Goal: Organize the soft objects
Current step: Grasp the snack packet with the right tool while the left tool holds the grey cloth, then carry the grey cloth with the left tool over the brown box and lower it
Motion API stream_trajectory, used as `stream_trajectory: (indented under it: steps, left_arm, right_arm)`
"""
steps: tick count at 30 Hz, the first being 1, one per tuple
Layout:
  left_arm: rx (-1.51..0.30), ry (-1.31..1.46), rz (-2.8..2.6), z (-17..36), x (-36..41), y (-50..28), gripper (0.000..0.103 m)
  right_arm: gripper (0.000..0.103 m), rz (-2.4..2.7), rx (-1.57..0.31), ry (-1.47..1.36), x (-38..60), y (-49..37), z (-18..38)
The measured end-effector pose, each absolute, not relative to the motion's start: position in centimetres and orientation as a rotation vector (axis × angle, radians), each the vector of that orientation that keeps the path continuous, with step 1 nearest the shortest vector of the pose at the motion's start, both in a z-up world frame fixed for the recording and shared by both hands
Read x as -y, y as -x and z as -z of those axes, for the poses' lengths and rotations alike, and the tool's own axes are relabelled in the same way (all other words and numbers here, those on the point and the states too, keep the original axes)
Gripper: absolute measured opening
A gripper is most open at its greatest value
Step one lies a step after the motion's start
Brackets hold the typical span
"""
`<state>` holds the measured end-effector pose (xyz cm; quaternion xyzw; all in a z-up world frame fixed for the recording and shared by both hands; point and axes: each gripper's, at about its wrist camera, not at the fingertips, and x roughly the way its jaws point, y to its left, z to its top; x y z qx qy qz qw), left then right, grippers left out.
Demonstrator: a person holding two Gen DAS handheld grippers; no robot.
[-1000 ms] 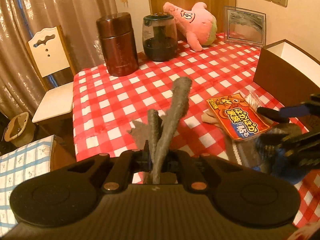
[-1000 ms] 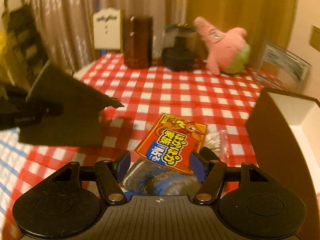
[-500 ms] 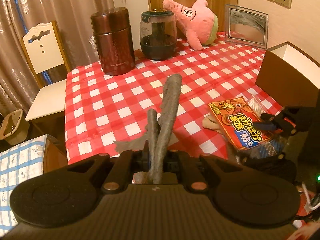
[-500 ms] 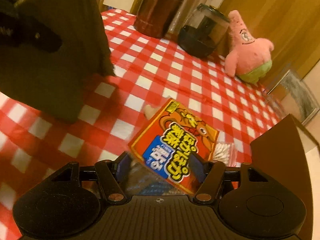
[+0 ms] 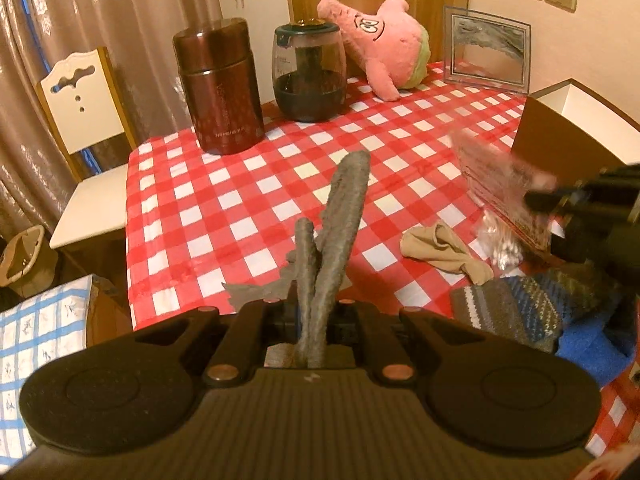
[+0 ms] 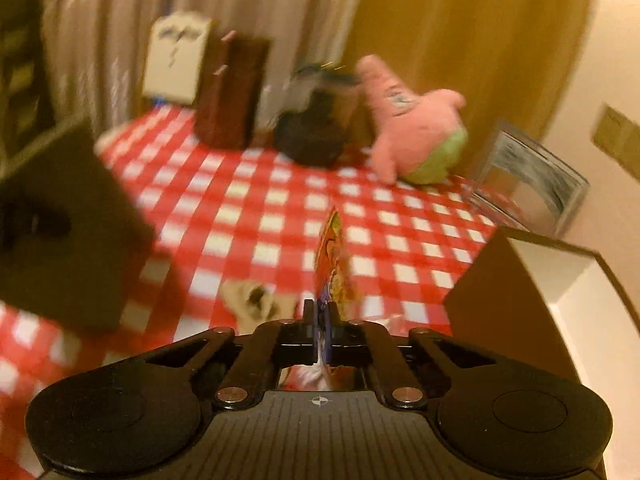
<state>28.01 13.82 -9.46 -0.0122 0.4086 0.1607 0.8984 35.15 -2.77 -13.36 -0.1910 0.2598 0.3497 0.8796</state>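
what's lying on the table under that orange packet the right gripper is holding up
Beneath the lifted orange packet lie a clear bag of white bits and a beige sock. The bag's far side is covered.

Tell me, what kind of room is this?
Probably a home dining corner: a table under a red checked tablecloth, a white chair by the curtains, and a pink plush toy against the wall.

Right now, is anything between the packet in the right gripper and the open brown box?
Nothing visible. The right gripper is shut on the orange packet; the brown box stands open just right of it.
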Motion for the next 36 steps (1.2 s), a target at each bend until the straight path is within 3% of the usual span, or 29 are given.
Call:
stream_trajectory:
  steps: [12,36]
  left_arm:
    - [-0.8,-0.025,-0.285,6.8,-12.1,-28.3,0.005]
    - [-0.527,-0.135,0.014,-4.0,-0.8,-34.6,0.005]
  right_arm:
    - [0.0,-0.669,-0.576,0.049,9.7,-37.7,7.3]
    - [0.0,-0.518,-0.405,-0.07,22.1,-34.2,-1.5]
